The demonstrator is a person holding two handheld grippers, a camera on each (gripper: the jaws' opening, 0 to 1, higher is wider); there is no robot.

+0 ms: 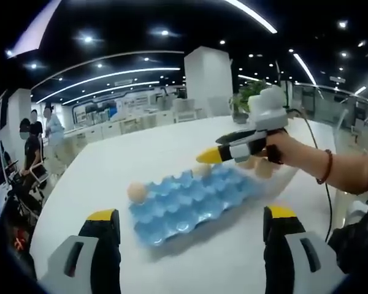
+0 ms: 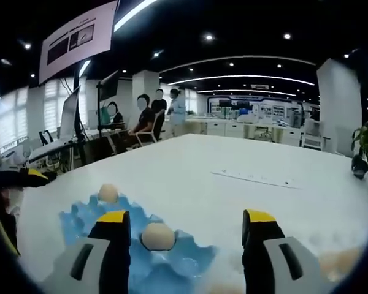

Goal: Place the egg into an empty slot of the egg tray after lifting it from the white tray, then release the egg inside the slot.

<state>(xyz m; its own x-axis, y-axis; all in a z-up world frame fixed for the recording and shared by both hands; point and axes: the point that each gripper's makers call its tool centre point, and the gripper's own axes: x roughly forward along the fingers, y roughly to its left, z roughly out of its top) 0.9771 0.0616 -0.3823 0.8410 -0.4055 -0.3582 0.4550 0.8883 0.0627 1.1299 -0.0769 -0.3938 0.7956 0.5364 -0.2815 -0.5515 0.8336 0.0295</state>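
The blue egg tray lies on the white table between my two grippers. One egg sits in its left corner slot. A second egg rests at the tray's far edge, just below the right gripper's yellow tip. In the right gripper view that egg sits in a slot of the egg tray, between the jaws of my right gripper, which stand wide apart and do not touch it. The other egg lies farther off. My left gripper is open and holds nothing.
More eggs lie beyond the blue tray under the person's hand, and blurred eggs show at lower right. People sit at desks past the table's far edge. A plant stands at the right.
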